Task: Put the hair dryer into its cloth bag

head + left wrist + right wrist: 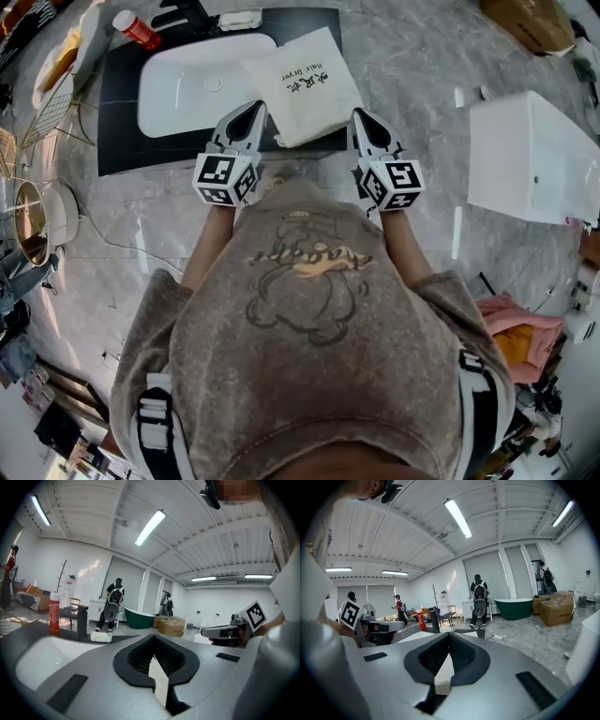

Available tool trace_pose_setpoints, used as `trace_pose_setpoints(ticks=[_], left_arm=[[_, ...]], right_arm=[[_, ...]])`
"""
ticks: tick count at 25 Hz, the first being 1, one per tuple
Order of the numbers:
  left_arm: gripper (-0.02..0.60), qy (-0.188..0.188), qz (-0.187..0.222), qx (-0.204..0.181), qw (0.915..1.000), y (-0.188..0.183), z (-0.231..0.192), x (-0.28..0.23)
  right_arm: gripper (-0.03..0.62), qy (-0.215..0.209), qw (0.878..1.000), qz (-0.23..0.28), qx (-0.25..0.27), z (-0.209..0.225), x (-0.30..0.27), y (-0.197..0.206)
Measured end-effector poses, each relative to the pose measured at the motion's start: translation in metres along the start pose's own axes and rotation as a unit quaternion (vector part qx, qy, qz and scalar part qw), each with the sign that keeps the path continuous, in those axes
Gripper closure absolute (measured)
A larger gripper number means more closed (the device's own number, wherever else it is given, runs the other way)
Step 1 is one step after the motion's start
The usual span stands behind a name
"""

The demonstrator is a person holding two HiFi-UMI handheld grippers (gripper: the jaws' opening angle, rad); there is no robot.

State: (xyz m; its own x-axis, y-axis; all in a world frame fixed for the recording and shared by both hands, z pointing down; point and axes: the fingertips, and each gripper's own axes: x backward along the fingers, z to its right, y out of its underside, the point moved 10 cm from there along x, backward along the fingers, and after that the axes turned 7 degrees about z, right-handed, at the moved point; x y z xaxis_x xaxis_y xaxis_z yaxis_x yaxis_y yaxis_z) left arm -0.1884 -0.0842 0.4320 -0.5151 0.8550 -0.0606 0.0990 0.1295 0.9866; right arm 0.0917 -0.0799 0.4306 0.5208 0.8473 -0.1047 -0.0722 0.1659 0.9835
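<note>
At 12 o'clock from the person: cloth bag (305, 84), cream-white, flat, roughly square, lying slightly askew. Dark print on its upper face reads "Hair Dryer" beside a row of characters. It lies across the right end of a white basin (187, 89), with its near edge over the black mat (122, 141) beneath the basin.

Left gripper (251, 111) sits at the bag's left edge. In its own view the jaws are pressed together with a strip of cream cloth caught between them. Right gripper (361, 114) sits at the bag's near right corner, jaws likewise closed on cloth. Both point forward, nearly level, one on each side of the bag.

Edges and room:
- Basin rim is just left of the left gripper.
- Red bottle with a white cap (136, 28) stands at 11 o'clock, well apart.
- White box (525, 155) is at 2 o'clock, apart from the right gripper, with bare grey marbled surface (412, 66) between them.
- Pink cloth (511, 314) lies at 4 o'clock, behind both grippers.
</note>
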Motion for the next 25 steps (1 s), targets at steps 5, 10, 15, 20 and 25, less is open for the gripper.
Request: trace_pose_setpoints(ticks=[5,10,15,20,25], left_arm=[[0.563,-0.008,-0.005,0.001,1.0000,0.012,-0.001,0.004],[0.563,-0.023,-0.009,0.003,0.9997,0.017,-0.005,0.008],[0.563,-0.031,-0.009,0.004,0.9995,0.015,-0.006,0.010],[0.563,-0.028,-0.013,0.003,0.9995,0.013,-0.007,0.009],[0.563,-0.032,-0.016,0.007,0.9993,0.014,-0.008,0.008]], right_arm=[[0.595,0.009,1.000,-0.008,-0.003,0.002,0.002,0.010],[0.595,0.012,1.000,-0.018,-0.003,0.002,0.002,0.016],[0.595,-0.001,1.000,-0.023,-0.004,0.002,0.002,0.016],[0.595,-0.001,1.000,-0.021,-0.010,0.003,0.002,0.015],[0.595,-0.008,1.000,-0.022,-0.010,0.005,0.000,0.014]])
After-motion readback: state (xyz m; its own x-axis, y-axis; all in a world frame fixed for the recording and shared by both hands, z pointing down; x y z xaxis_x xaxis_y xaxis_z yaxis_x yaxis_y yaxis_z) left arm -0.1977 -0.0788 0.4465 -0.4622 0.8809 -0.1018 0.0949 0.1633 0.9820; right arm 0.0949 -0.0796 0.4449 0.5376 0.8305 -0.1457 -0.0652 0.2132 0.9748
